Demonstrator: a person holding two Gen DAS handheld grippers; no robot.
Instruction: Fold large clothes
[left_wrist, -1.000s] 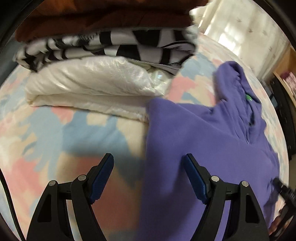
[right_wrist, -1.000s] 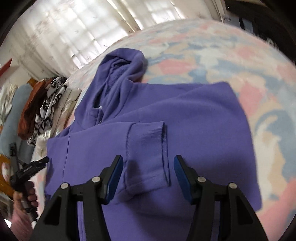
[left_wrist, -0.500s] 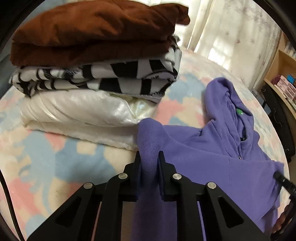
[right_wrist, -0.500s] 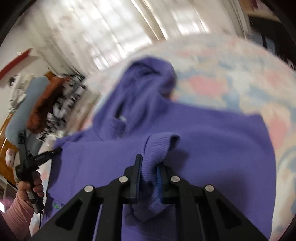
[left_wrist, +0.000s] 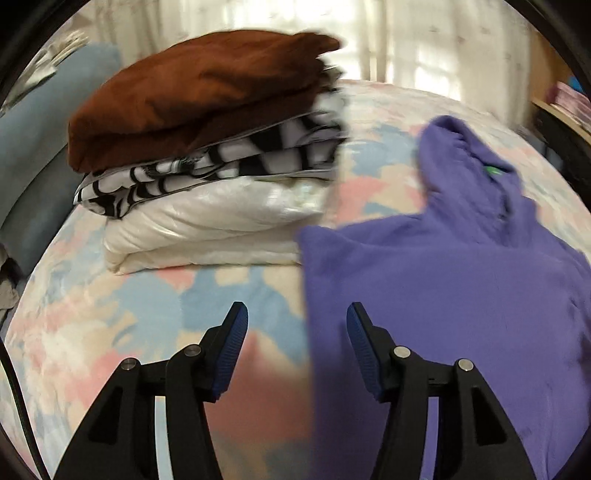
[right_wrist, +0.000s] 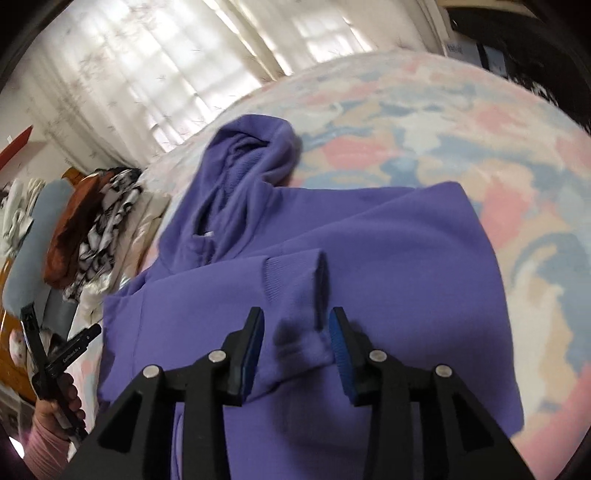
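Now lying flat on the patchwork-print bed (left_wrist: 110, 325): purple hoodie (left_wrist: 461, 295). Both grippers just opening, left gripper (left_wrist: 297, 332) over its edge, right gripper (right_wrist: 297, 328) around the folded cuff (right_wrist: 295, 280), pressing nothing.

Both jaws have just been opening: left hand-held gripper (left_wrist: 297, 332) parted and empty, right hand-held gripper (right_wrist: 297, 336) narrower.

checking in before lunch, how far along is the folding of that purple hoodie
Done: three folded garments stacked; purple hoodie flat, sleeve cuff folded across its body. In hand: nothing; left tool and right tool have just been opening, fabric released. Left: hood and final folds.
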